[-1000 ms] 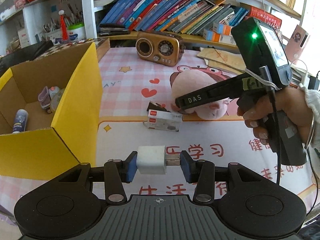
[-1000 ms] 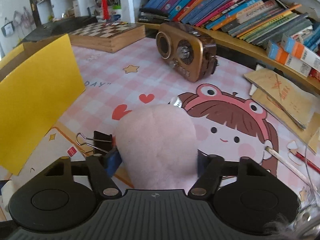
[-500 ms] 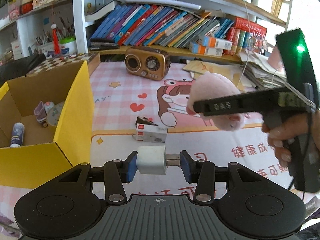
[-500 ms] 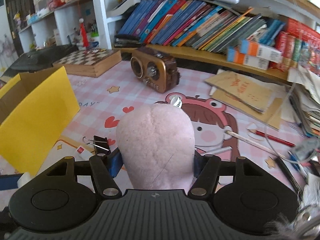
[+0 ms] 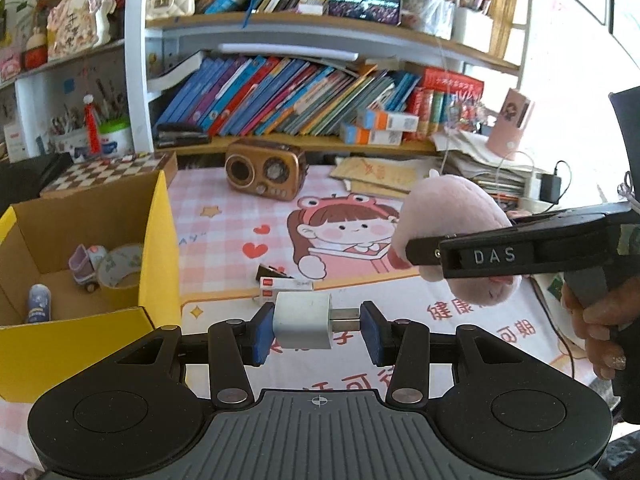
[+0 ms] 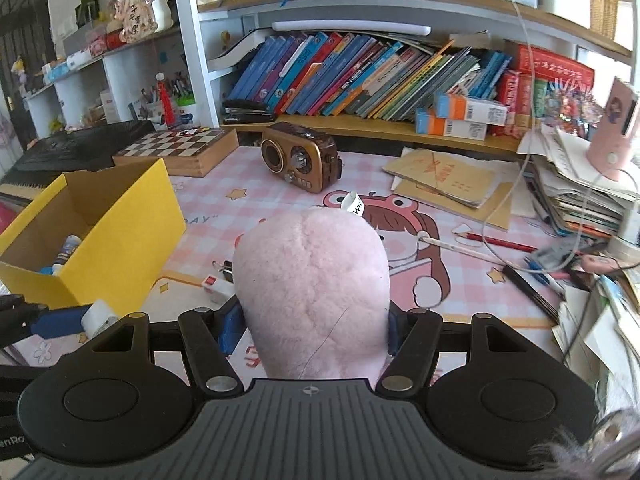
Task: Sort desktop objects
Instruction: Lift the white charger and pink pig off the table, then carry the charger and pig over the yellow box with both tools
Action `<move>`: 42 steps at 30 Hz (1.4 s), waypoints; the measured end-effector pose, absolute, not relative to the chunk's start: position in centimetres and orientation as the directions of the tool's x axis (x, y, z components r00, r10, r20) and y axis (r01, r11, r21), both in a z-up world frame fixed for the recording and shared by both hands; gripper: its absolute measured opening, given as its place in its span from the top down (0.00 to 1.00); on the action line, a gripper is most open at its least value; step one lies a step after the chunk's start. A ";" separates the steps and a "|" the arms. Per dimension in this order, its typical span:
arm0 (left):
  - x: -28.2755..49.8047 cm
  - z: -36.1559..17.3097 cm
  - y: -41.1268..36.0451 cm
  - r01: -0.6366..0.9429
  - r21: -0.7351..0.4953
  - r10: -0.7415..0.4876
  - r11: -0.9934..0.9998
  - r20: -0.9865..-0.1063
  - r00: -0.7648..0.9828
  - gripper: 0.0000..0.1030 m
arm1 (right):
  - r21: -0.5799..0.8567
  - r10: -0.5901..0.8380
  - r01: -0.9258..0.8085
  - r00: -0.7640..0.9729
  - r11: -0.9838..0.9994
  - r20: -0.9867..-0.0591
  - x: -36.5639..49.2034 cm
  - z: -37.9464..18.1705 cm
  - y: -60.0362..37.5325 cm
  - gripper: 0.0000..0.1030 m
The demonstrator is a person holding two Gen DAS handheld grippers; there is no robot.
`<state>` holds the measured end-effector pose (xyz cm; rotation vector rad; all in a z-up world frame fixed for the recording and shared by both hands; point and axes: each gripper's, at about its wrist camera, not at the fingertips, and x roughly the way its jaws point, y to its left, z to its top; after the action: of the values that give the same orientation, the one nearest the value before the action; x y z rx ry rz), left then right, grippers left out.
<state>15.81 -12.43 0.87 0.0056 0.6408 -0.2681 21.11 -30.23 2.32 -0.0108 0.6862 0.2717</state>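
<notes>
Since a second ago both grippers have come up off the desk: the pink plush toy (image 6: 312,292), which lay on the mat, now hangs in the air in the right gripper (image 6: 312,330), and more of the bookshelf shows in both views. The left gripper (image 5: 316,326) has risen less, same load.

Left gripper: jaws pinch a white USB charger plug (image 5: 303,321). Left pad sits flat on the white body, right pad on the tip of the metal connector. Plug lies crosswise, above the mat's front edge.

Right gripper: jaws squeeze the plush toy from both sides, blue pads half buried in the fur. In the left wrist view the toy sits at the tip of that gripper, clear of the desk mat (image 5: 224,216). A hand (image 5: 600,316) wraps the handle.

Yellow cardboard box (image 5: 158,248) stands open at the left, holding a tape roll (image 5: 120,266), a small toy truck (image 5: 86,266) and a small bottle (image 5: 38,304). A small white box (image 5: 286,283) and a binder clip (image 5: 272,271) lie on the mat beyond the plug. A brown retro radio (image 5: 264,174) stands at the back.
</notes>
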 end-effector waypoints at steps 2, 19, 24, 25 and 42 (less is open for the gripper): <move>15.3 1.0 -12.0 0.254 -0.083 -0.254 0.964 -0.581 0.773 0.58 | 0.070 0.231 -0.242 0.744 0.968 -0.627 20.2 2.5 -29.9 0.40; 9.6 1.0 -6.1 0.275 -0.104 -0.282 0.956 -0.588 0.758 0.58 | 0.087 0.201 -0.192 0.724 0.977 -0.659 11.8 2.2 -24.8 0.40; 7.7 0.9 -4.3 0.275 -0.101 -0.279 0.956 -0.599 0.751 0.58 | 0.100 0.206 -0.188 0.717 0.977 -0.666 9.4 1.9 -22.9 0.40; 7.2 0.8 -3.9 0.273 -0.099 -0.277 0.957 -0.601 0.750 0.58 | 0.102 0.208 -0.189 0.715 0.977 -0.668 9.0 1.8 -22.6 0.40; 2.1 0.4 1.9 0.207 -0.090 -0.217 0.974 -0.627 0.748 0.58 | 0.132 0.290 -0.278 0.670 0.952 -0.683 4.2 0.7 -15.9 0.40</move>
<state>2.09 1.86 0.39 -0.0152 0.6881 -0.2323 4.24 -15.92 0.72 0.0177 0.7723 0.3200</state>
